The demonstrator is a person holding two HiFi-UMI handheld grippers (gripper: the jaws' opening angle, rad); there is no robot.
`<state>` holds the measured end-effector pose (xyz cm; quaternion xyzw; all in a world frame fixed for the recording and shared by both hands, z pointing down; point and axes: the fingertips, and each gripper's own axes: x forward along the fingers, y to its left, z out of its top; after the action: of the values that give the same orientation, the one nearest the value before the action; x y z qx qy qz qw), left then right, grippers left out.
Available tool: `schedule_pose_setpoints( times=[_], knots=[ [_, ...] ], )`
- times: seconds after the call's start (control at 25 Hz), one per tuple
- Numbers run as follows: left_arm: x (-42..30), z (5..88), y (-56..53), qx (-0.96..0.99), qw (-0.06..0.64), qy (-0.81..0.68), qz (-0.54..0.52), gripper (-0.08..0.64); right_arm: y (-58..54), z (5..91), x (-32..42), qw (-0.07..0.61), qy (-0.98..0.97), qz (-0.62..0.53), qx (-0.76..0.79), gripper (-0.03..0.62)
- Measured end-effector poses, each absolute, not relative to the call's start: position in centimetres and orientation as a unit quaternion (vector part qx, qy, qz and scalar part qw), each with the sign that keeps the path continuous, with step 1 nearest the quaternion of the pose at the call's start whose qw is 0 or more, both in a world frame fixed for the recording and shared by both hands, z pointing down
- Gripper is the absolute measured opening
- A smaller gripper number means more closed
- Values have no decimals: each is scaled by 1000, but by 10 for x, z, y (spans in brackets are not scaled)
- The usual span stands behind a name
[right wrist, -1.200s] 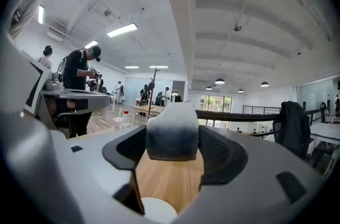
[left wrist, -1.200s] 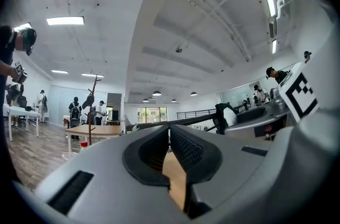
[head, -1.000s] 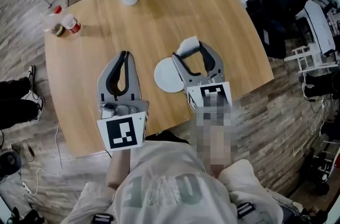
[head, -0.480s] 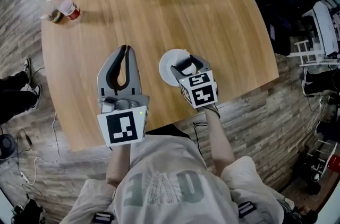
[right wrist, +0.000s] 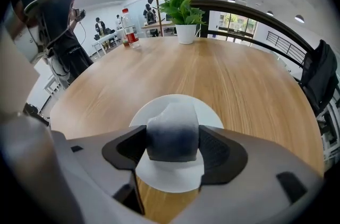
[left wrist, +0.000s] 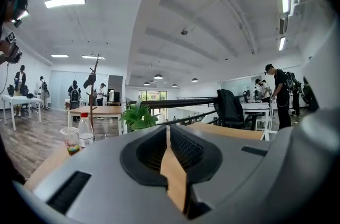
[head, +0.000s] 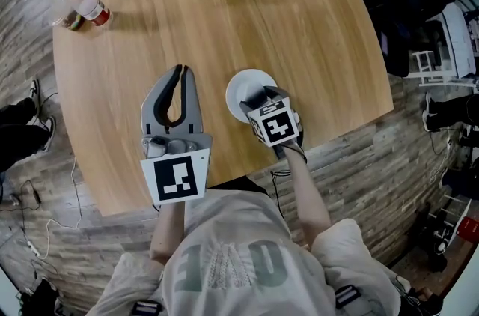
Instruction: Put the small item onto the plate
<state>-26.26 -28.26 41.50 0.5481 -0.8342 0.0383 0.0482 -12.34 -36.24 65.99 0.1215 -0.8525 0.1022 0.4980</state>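
Grey-white small item (right wrist: 172, 130) sat pinched in the right gripper (right wrist: 172, 139) jaws, over the plate (right wrist: 171, 178) — placing step, seemingly near done. Next looked like: lower, spread the jaws. Left gripper (left wrist: 169, 151) jaws were pressed together, empty, above the surface (head: 299, 30).

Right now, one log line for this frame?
right hand-held gripper: shut on item, over plate | left hand-held gripper: shut, empty | release: not yet
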Motion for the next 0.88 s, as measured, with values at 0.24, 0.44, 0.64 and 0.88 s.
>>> schedule_pose_setpoints(
  times=[0.24, 0.44, 0.64, 0.88],
  knots=[
    [-267, 420, -284, 546, 53, -835, 37, 9, -365, 668, -125, 512, -843, 105, 129, 311],
    [-266, 420, -286, 548, 55, -834, 35, 9, -367, 670, -125, 511, -840, 126, 132, 310],
    [-264, 420, -285, 550, 54, -833, 35, 9, -366, 671, -126, 498, -849, 124, 127, 311],
    [-266, 419, -283, 550, 54, -833, 35, 9, -368, 671, -127, 483, -858, 118, 130, 311]
  ],
)
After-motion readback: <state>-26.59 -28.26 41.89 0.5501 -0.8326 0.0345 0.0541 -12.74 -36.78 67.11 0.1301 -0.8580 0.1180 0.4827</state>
